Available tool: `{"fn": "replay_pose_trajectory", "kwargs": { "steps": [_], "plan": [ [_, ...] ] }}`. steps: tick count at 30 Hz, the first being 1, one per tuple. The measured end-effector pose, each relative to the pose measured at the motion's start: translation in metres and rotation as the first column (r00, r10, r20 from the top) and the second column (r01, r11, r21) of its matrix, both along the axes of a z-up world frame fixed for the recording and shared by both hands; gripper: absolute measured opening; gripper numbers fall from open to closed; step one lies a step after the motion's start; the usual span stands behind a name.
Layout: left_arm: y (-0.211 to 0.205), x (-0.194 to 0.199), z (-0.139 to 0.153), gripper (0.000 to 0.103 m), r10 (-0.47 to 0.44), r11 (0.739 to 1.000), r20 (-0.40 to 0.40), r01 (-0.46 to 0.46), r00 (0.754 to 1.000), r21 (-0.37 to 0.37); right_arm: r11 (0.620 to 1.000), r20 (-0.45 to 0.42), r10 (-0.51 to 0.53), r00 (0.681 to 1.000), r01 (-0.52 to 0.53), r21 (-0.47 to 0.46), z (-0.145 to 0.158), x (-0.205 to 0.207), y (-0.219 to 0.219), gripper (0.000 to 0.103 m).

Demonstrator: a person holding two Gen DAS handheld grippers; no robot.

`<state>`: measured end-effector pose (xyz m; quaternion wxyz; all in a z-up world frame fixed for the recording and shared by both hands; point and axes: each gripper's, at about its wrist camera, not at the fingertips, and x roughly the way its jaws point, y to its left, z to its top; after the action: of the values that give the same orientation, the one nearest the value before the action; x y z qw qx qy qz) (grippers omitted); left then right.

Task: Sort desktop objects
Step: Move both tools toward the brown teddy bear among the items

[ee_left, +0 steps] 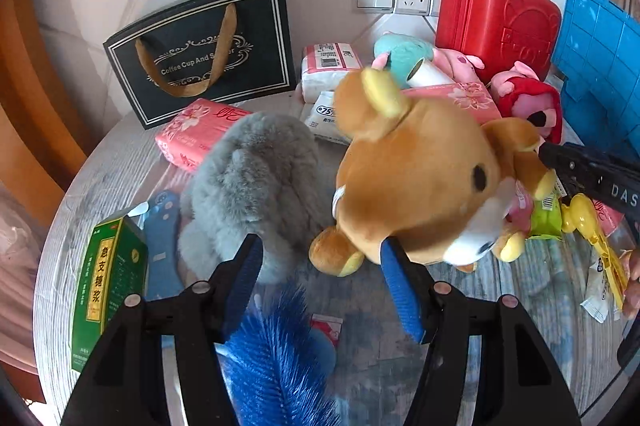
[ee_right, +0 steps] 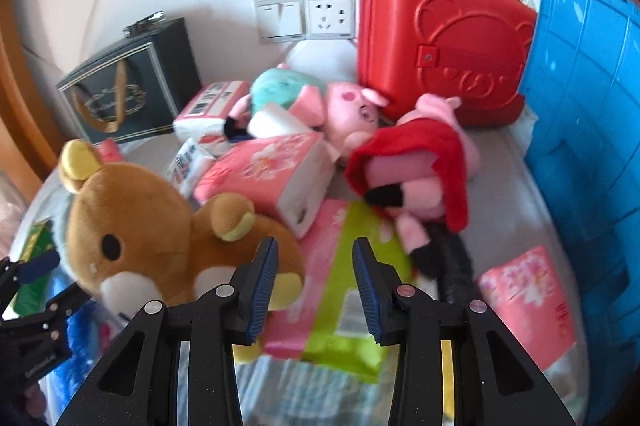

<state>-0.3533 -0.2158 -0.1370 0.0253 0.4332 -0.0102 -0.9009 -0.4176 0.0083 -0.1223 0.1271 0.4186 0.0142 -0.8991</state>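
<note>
- Two grippers are working over a crowded table (ee_left: 100,166), with the brown teddy bear (ee_left: 420,178) lying just beside a grey furry toy (ee_left: 256,178).
- Left gripper (ee_left: 320,266) is hovering with jaws apart, nothing clamped; one pad is sitting at the bear's underside.
- Right gripper (ee_right: 314,278) is standing with jaws part-way apart over a green packet (ee_right: 352,286), gripping nothing.
- Judging by looks, the bear is handling as light, soft and squashy, not fragile; pinching a leg or ear is likely giving the firmest hold.

"Coffee Cup And" on black gift bag (ee_left: 200,54), "75%" on white wipes pack (ee_left: 322,114)
</note>
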Motion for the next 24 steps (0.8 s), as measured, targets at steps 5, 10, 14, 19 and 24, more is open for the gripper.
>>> {"fn": "replay_pose_trajectory", "kwargs": {
  "steps": [5,10,14,19,24],
  "plan": [
    [-0.009,0.015,-0.002,0.060,-0.005,1.000,0.004,0.005,1.000,-0.013,0.998,0.050,0.038,0.998,-0.036,-0.051,-0.011,0.025,-0.009,0.074],
    [-0.011,0.023,-0.011,0.061,-0.021,1.000,0.018,0.020,1.000,0.024,0.996,0.113,0.084,0.990,-0.080,-0.042,-0.030,0.044,-0.018,0.071],
    [-0.007,0.011,-0.027,0.061,-0.026,0.999,0.056,0.025,0.998,0.020,0.996,0.136,0.088,0.987,-0.083,-0.043,-0.041,0.044,-0.021,0.068],
    [-0.001,-0.015,-0.049,0.061,-0.045,0.999,0.098,0.043,0.994,0.021,0.995,0.170,0.101,0.980,-0.098,-0.028,-0.056,0.035,-0.029,0.061],
    [0.003,-0.041,-0.077,0.061,-0.041,0.999,0.169,0.038,0.985,0.026,0.994,0.189,0.110,0.976,-0.111,-0.007,-0.076,0.022,-0.039,0.056]
  ]
}}
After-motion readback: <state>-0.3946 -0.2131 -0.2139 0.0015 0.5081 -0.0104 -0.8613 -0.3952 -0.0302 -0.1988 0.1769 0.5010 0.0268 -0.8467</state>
